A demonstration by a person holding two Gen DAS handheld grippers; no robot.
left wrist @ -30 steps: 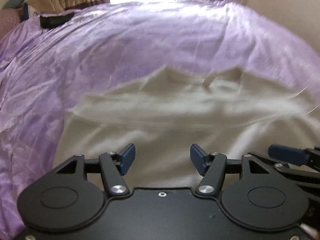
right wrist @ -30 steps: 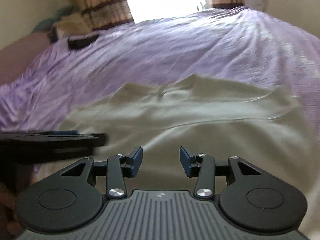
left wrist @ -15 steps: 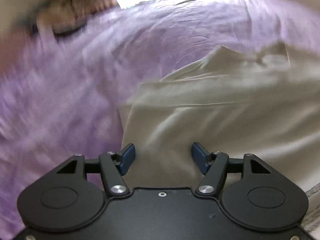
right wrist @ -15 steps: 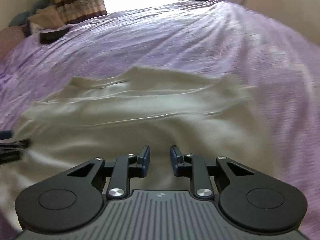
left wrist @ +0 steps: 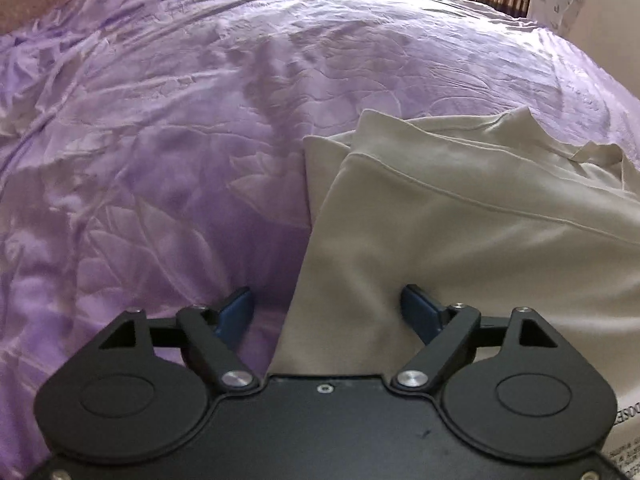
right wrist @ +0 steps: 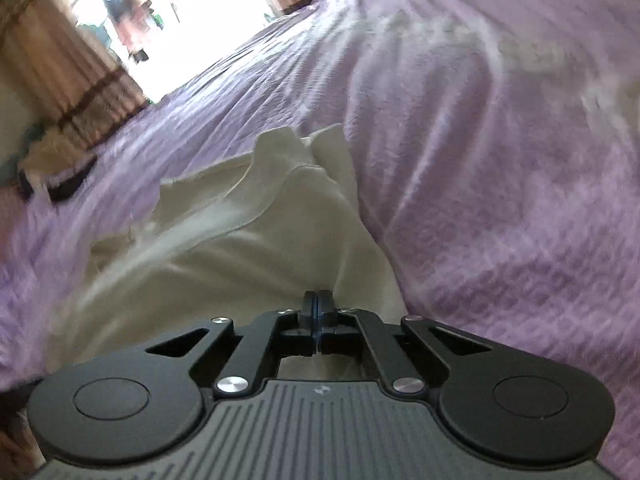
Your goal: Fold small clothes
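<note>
Now the cream garment (left wrist: 460,232) lies spread on the purple bedspread (left wrist: 160,140) of the bed, its left edge running between the fingers of the left tongs (left wrist: 326,308), whose jaws are opening wide and press on nothing. Over on the garment's right edge, the right tongs (right wrist: 318,304) are fully closed, with a raised fold of the cloth just at their tips.
</note>
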